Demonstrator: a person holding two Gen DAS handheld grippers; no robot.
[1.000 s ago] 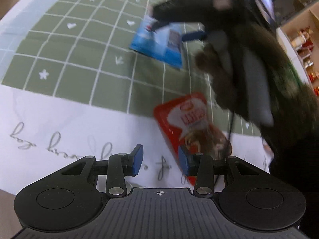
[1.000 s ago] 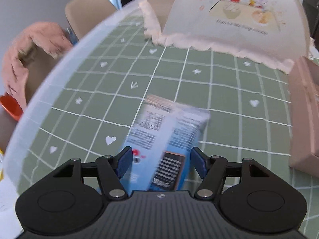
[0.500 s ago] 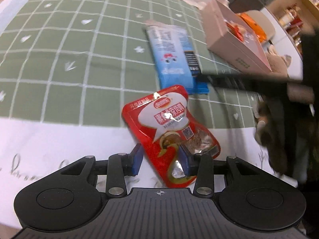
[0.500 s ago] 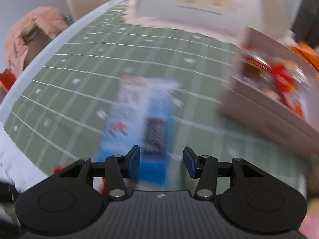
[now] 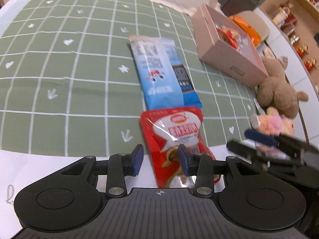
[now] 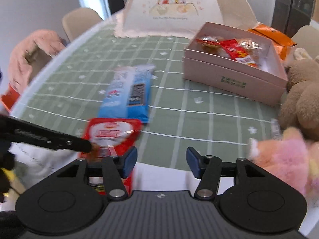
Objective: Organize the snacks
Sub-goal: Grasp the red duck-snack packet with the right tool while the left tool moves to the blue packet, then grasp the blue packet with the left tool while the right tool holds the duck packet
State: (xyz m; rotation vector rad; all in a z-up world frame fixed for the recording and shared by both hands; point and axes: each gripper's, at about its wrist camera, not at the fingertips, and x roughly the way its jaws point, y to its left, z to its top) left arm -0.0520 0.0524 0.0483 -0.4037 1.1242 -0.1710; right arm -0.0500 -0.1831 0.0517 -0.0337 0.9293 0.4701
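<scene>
A red snack pouch (image 5: 175,135) lies on the table edge, its near end between the open fingers of my left gripper (image 5: 160,160). A blue snack packet (image 5: 161,73) lies just beyond it on the green checked cloth. A pink open box (image 6: 235,73) with several snacks inside stands at the right. My right gripper (image 6: 161,162) is open and empty above the cloth's near edge, right of the red pouch (image 6: 111,133) and blue packet (image 6: 129,91). The left gripper's arm (image 6: 45,137) reaches in from the left.
A tan teddy bear (image 5: 279,87) and a pink plush toy (image 6: 285,161) sit at the right, near the box (image 5: 225,45). A domed food cover (image 6: 187,10) stands at the back. An orange bag (image 6: 273,37) lies behind the box. Chairs stand beyond the table.
My right gripper let go of the blue packet, pulled back to the near right and opened wider. My left gripper moved up to the red pouch, which now lies between its fingers.
</scene>
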